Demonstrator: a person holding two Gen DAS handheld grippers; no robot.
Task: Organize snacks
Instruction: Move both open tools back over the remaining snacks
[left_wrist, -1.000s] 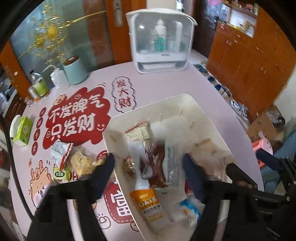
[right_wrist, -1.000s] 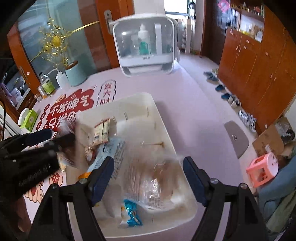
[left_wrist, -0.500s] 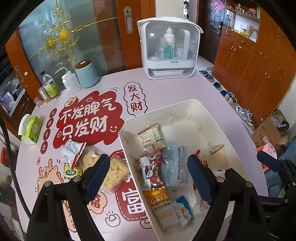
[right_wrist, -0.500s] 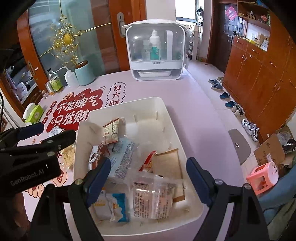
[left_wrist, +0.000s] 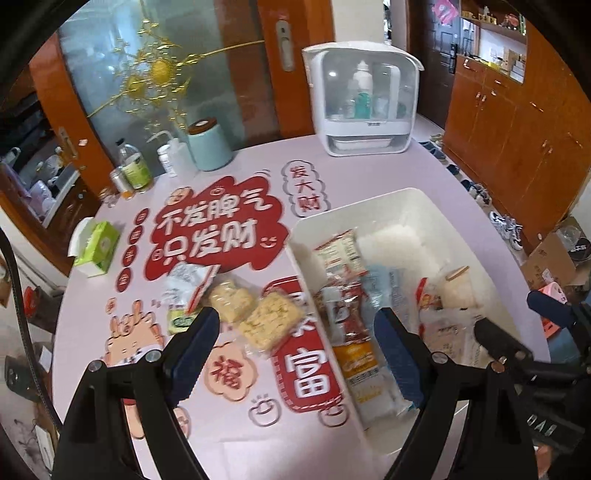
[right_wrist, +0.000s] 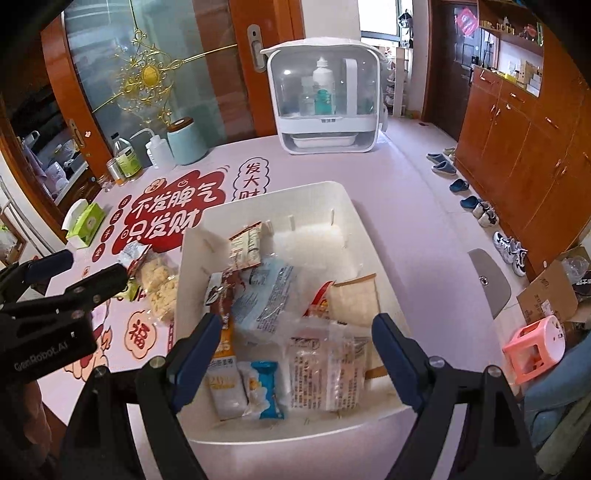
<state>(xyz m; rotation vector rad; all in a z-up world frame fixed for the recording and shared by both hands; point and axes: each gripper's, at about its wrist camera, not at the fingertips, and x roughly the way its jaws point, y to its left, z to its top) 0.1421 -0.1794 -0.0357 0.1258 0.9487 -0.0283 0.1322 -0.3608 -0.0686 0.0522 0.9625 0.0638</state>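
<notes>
A white bin (left_wrist: 436, 206) (right_wrist: 314, 192) stands on the pink table and holds several snack packets, among them an orange oat bar (left_wrist: 360, 363) and a blue-ended packet (right_wrist: 264, 387). Left of the bin lie two yellow puffed-rice packets (left_wrist: 269, 325) (right_wrist: 159, 284) and a white and green packet (left_wrist: 186, 284). My left gripper (left_wrist: 295, 332) is open and empty above the bin's left rim. My right gripper (right_wrist: 295, 332) hangs open over the bin's near half, holding nothing. The left gripper also shows in the right wrist view (right_wrist: 77, 273).
A white lidded organiser (left_wrist: 364, 103) (right_wrist: 325, 99) stands at the table's far edge. A teal canister (left_wrist: 208, 146), bottles (left_wrist: 135, 168) and a green tissue box (left_wrist: 98, 247) sit at the back left. A pink stool (right_wrist: 535, 347) and shoes are on the floor.
My left gripper has drawn back and to the left, from over the bin's contents to its left rim. A clear bread bag has settled in the bin beneath the right gripper. Both grippers stay open.
</notes>
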